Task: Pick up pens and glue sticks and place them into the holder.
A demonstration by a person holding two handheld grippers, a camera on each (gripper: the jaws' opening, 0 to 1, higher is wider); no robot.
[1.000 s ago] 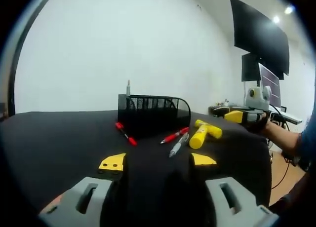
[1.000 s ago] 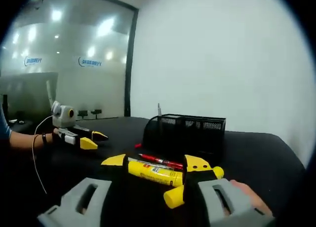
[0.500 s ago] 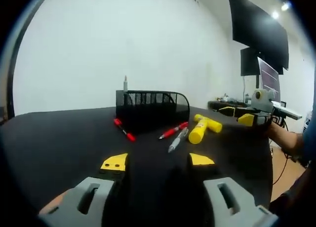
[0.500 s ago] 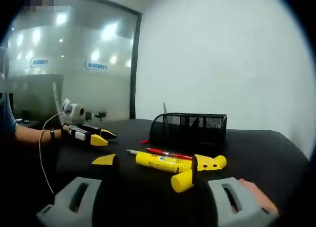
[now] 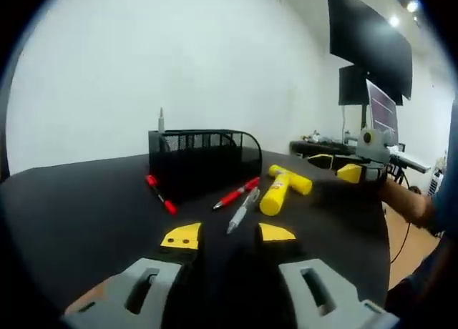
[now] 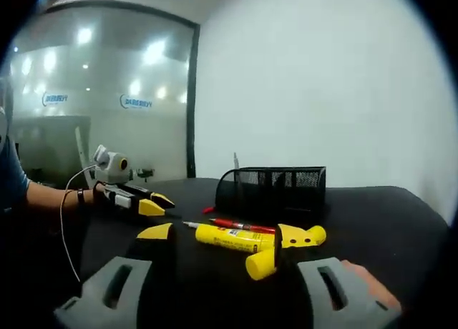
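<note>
- Lying on the black table (image 5: 79, 200) before the mesh holder (image 5: 204, 157): red pens (image 5: 236, 193), silver pen (image 5: 241, 211), two glue sticks (image 5: 275, 193).
- Left gripper (image 5: 226, 234) — jaws apart, empty.
- Right gripper (image 6: 215, 236) — jaws apart around one glue stick (image 6: 229, 237), not clamped.

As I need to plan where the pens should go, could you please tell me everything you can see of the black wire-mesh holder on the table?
The black wire-mesh holder stands upright on the black table, near its far edge before the white wall. It looks like metal mesh, with a straight top rim and one end that curves down. A slim grey pen rises from one corner. A red pen lies on the table close to its base; whether they touch is unclear. Neither gripper touches it.
</note>
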